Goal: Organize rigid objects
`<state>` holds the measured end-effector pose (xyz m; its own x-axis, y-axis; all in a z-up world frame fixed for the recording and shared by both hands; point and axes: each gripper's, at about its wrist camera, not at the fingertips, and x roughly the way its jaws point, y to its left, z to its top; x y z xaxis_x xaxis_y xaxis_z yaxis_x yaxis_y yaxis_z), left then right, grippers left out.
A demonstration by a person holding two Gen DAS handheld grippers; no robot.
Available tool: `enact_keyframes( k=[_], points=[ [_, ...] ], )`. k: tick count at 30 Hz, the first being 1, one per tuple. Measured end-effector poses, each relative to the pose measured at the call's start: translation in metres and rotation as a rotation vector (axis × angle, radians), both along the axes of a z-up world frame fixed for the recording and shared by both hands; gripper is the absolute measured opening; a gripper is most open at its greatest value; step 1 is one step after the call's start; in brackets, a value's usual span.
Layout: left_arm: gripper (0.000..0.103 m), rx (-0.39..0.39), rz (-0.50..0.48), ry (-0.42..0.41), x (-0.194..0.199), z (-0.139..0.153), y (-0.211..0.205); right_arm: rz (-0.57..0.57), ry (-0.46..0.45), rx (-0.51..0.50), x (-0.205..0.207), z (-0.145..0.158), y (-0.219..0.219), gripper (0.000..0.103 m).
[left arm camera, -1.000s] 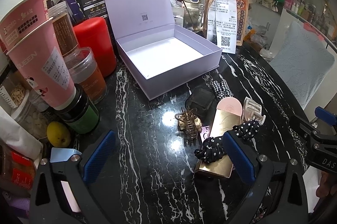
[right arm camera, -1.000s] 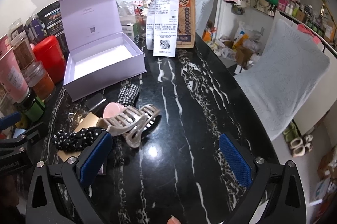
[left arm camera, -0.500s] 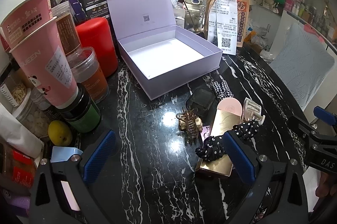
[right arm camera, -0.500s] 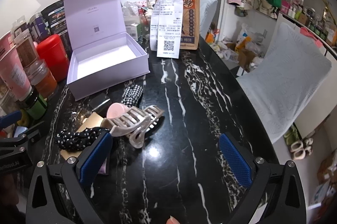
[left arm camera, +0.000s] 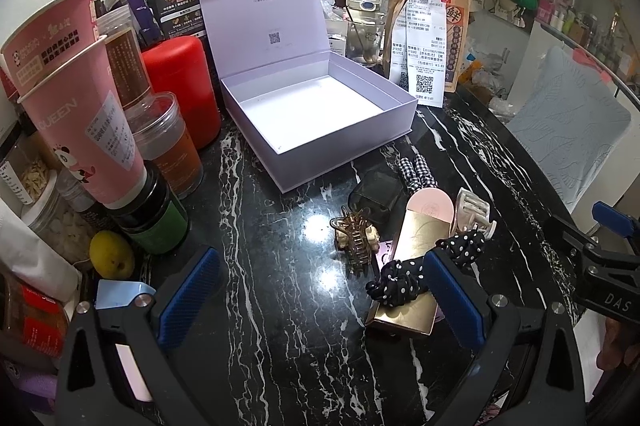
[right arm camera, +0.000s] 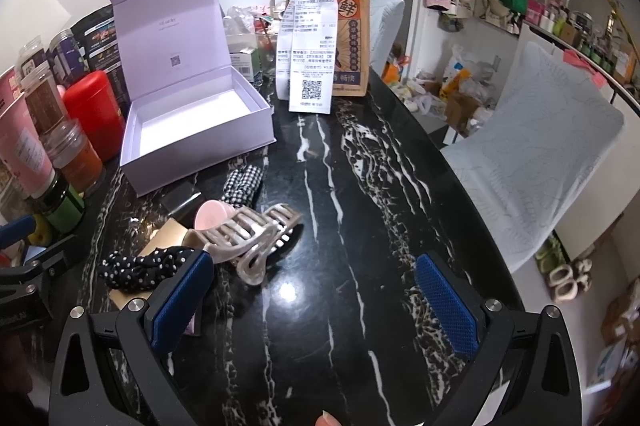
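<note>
An open lilac box with its lid up stands empty on the black marble table. In front of it lie a brown claw clip, a dark square case, a gold box with a pink compact, a polka-dot scrunchie, a checked scrunchie and a beige claw clip. My left gripper is open, low over the table just short of the brown clip. My right gripper is open to the right of the beige clip.
Pink cups, jars, a red canister and a lemon crowd the left edge. A paper bag with receipts stands behind the box. A pale blue chair sits beyond the table's right edge.
Both views have shifted slightly toward the box and the items; the grippers stay open and nothing on the table has moved.
</note>
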<state>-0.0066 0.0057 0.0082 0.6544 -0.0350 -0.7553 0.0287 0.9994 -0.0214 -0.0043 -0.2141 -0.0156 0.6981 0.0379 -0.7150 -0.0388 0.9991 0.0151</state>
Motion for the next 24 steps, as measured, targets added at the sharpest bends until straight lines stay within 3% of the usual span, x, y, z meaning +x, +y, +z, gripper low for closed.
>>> enact_keyframes(
  k=[24],
  points=[
    [0.103,-0.005,-0.028,0.051,0.0,-0.02,0.0,0.037,0.061,0.035,0.006,-0.025,-0.002,0.103]
  ],
)
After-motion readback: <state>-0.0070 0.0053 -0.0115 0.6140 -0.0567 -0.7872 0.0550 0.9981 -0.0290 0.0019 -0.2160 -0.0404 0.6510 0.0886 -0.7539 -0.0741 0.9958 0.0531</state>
